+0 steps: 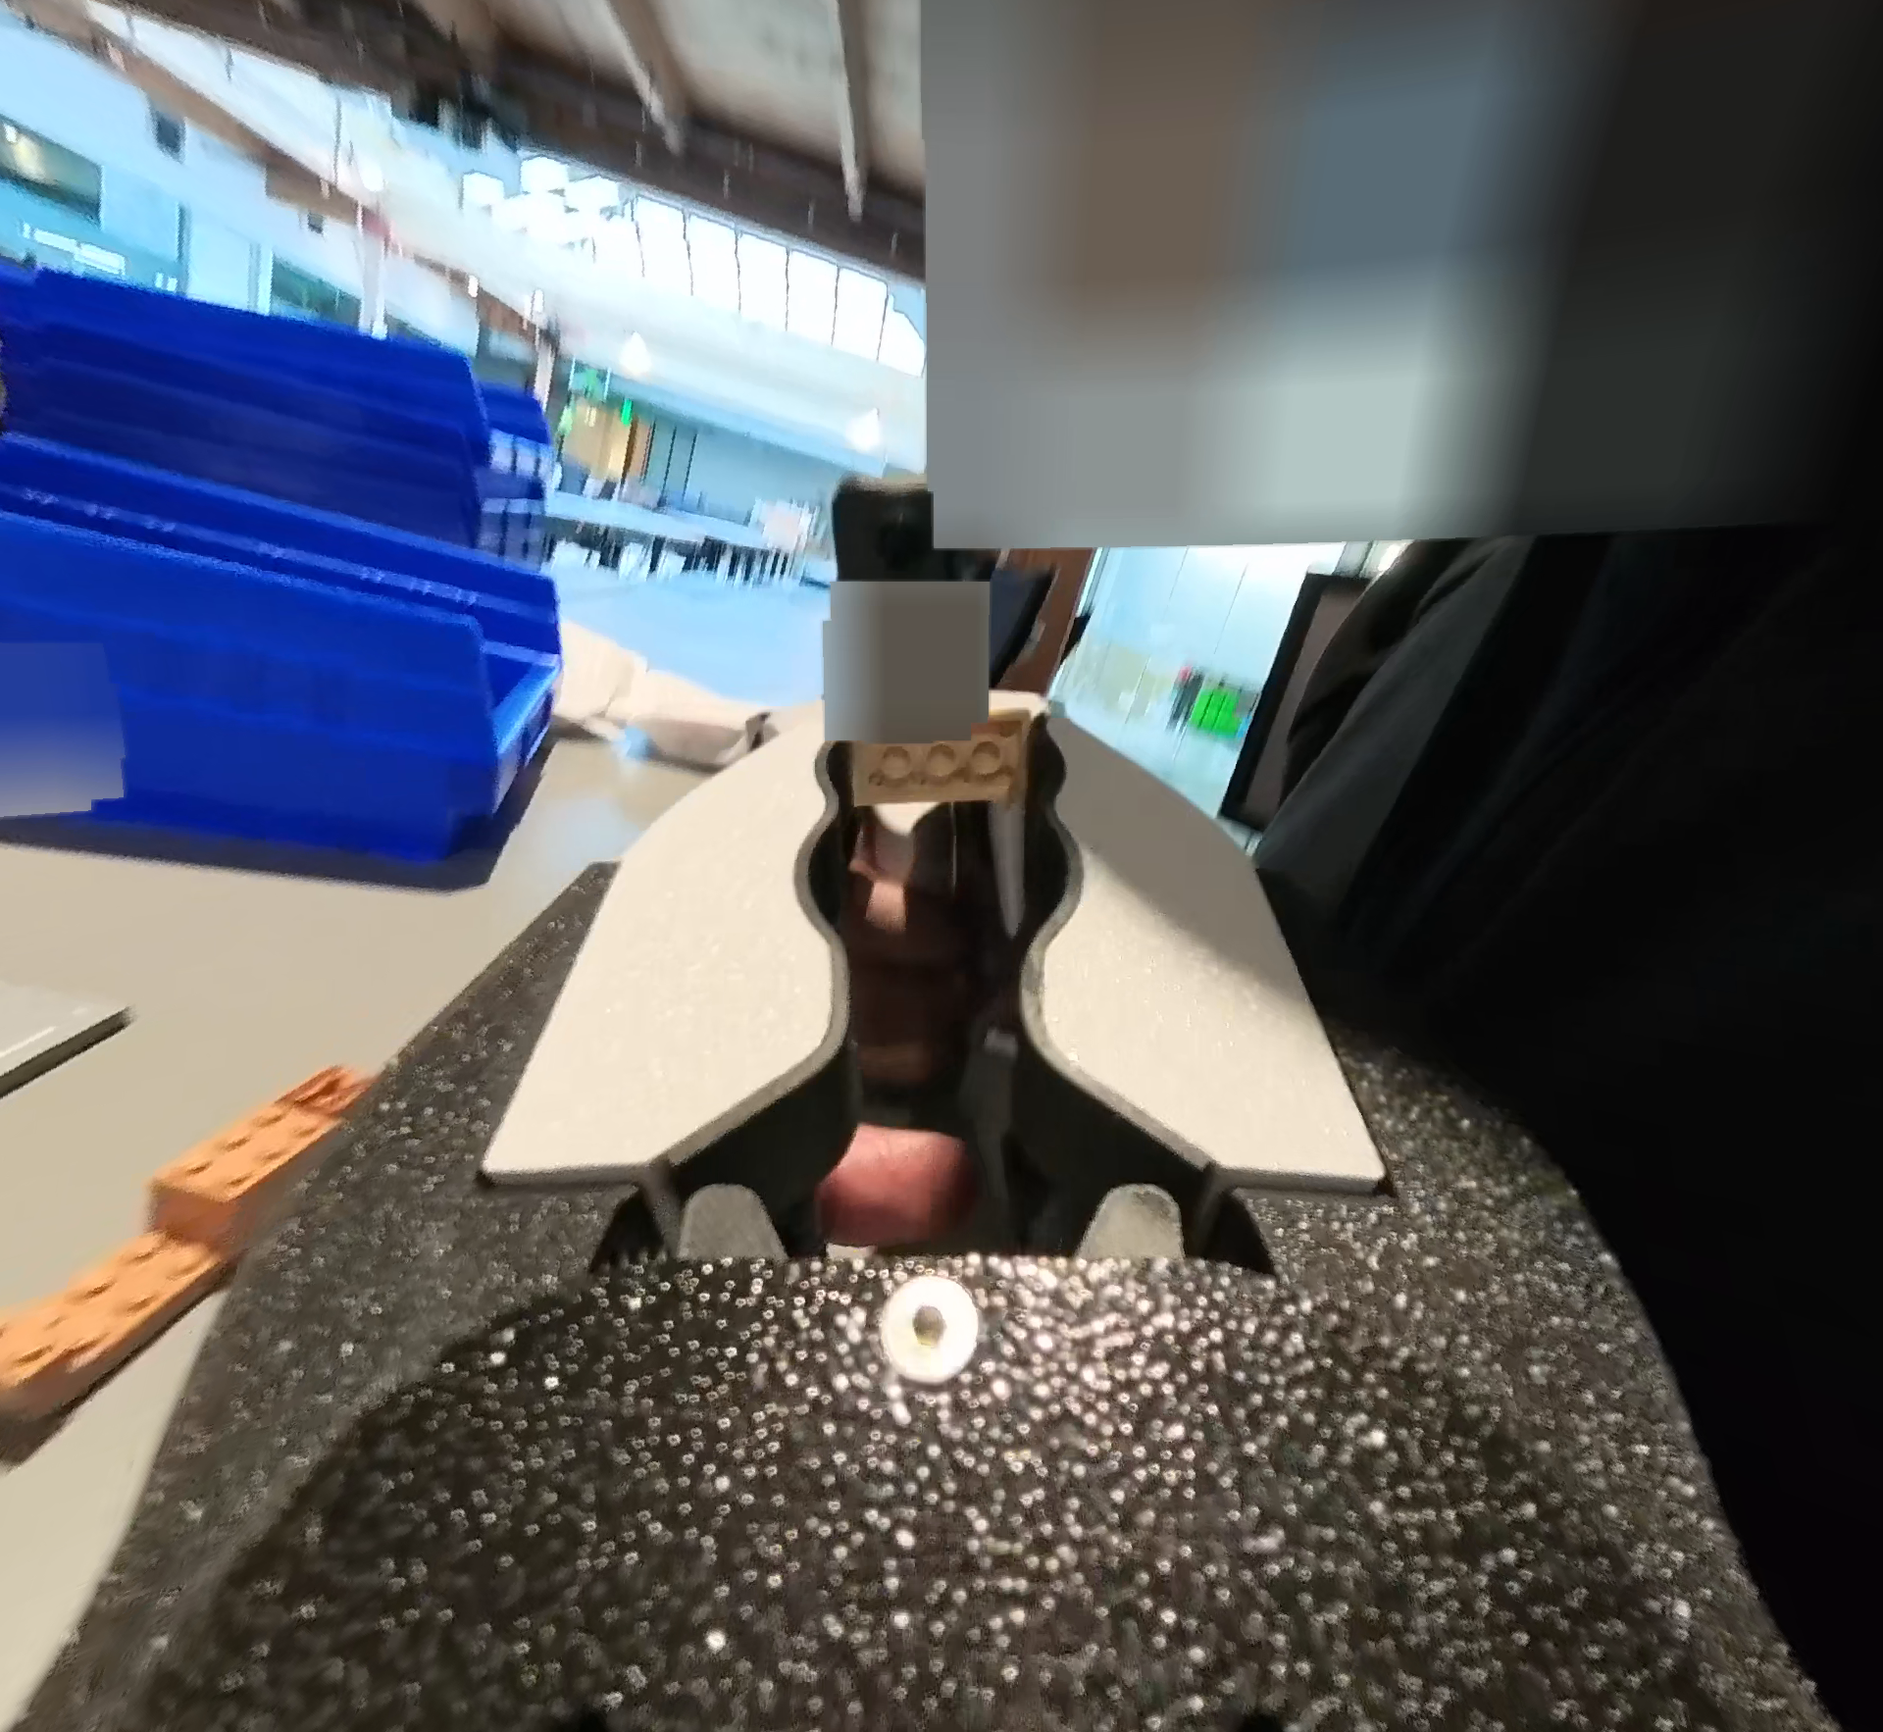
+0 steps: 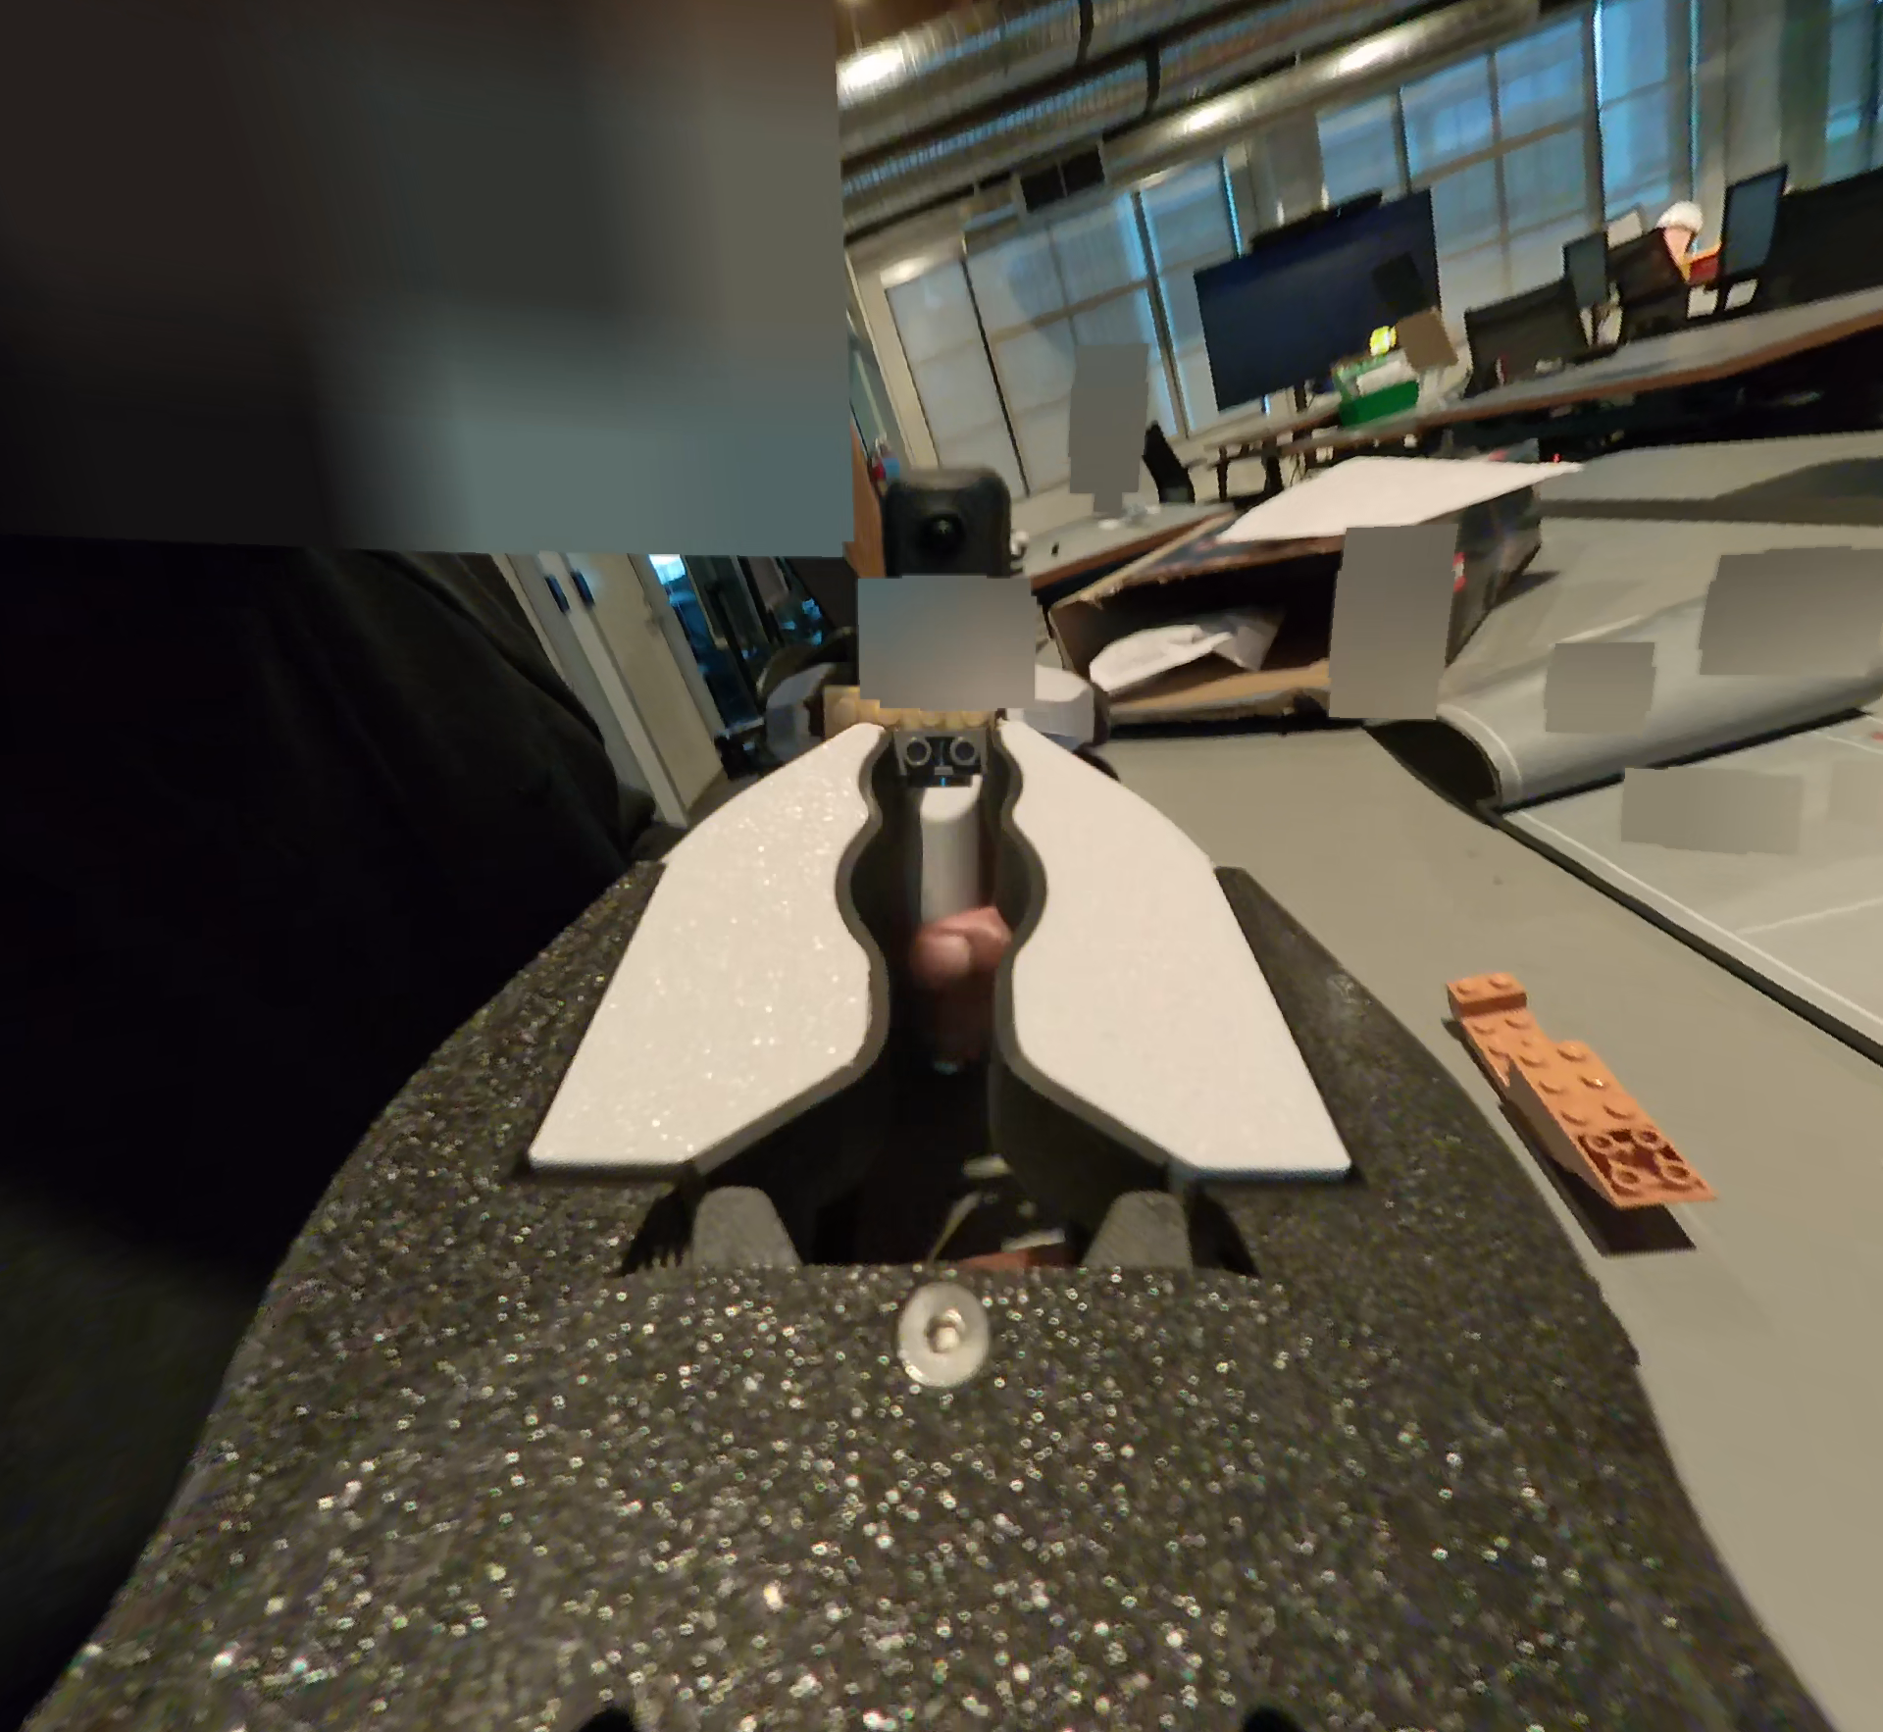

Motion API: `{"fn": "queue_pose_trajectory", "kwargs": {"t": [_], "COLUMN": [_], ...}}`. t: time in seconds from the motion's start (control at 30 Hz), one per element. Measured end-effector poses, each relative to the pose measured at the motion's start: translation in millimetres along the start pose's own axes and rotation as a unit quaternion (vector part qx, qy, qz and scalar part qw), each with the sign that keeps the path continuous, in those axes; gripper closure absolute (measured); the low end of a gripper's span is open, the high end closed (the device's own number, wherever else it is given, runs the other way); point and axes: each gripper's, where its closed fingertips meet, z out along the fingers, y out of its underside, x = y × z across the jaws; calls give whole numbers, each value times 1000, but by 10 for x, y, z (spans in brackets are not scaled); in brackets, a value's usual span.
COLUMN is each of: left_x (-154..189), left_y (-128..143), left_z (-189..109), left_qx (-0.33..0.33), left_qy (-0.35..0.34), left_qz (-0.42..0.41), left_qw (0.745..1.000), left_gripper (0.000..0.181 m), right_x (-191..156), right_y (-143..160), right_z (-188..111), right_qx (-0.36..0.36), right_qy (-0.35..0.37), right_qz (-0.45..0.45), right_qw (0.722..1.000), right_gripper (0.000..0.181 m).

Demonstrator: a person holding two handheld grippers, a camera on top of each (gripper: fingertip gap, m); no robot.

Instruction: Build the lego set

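Pinching a tan plate (image 1: 943, 771) in my left hand-held gripper (image 1: 932, 766) at frame centre and a dark grey stud piece (image 2: 939, 758) in my right hand-held gripper (image 2: 939, 756), I judge both light, rigid, slippery. Gripping their side edges seems safest; orange bricks (image 2: 1569, 1097) lie on the desk (image 2: 1274, 868) at lower right.
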Motion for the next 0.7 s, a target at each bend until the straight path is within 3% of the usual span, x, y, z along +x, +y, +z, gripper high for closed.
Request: {"fn": "queue_pose_trajectory", "kwargs": {"t": [0.47, 0.7], "left_x": [51, -49], "left_y": [-198, -243], "left_z": [36, 12], "left_qx": [134, 169], "left_qy": [25, -4], "left_qz": [-67, -88], "left_qw": [988, 982], "left_gripper": [149, 149], "right_x": [14, 56], "right_y": [-138, -177], "right_z": [18, -15], "right_qx": [66, 64], "right_qy": [23, 69], "right_qz": [23, -30], "right_qw": [997, 995], "right_gripper": [166, 166]}}
